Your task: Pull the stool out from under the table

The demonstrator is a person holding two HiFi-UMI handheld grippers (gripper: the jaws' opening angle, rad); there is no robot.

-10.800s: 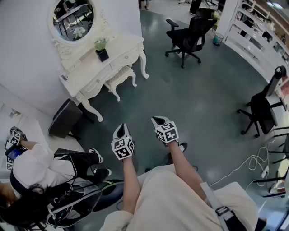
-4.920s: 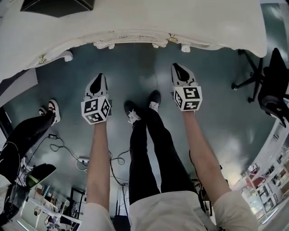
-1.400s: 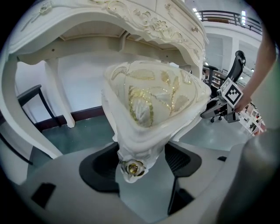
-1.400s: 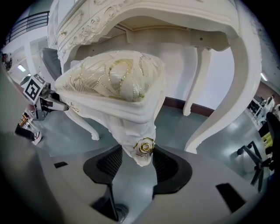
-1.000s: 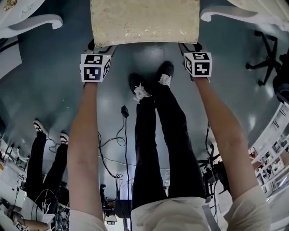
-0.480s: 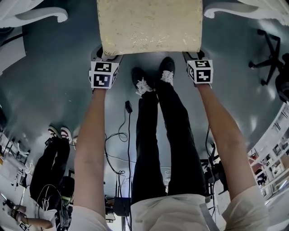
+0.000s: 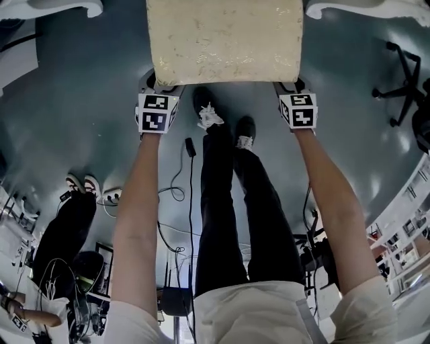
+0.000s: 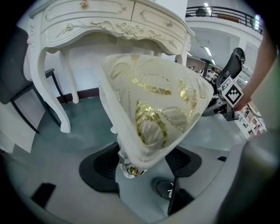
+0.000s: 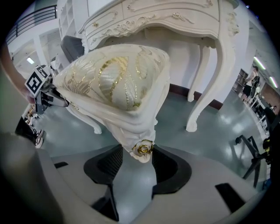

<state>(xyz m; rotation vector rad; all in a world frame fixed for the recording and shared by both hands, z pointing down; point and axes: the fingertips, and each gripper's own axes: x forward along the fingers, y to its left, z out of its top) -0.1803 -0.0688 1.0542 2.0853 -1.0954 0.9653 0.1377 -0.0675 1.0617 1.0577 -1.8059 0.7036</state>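
Note:
The stool (image 7: 225,40) has a cream cushion with gold swirls and white carved legs, and it stands on the grey floor in front of the white dressing table (image 8: 109,19). My left gripper (image 7: 158,86) grips its near left corner, and my right gripper (image 7: 293,84) grips its near right corner. In the left gripper view the corner with its gold rosette sits between the pads (image 8: 105,162) of the left gripper (image 8: 142,164). In the right gripper view the rosette corner of the stool (image 9: 113,83) is pinched in the right gripper (image 9: 133,162), whose jaws have just closed slightly further on it.
The table's curved legs (image 7: 54,7) show at the top corners of the head view. My own feet (image 7: 208,114) stand just behind the stool. A black cable (image 7: 189,175) runs across the floor, another person's shoes (image 7: 77,185) are at left, and an office chair base (image 7: 403,74) is at right.
The stool and both grippers have slid toward me, away from the table legs. My right foot has stepped back.

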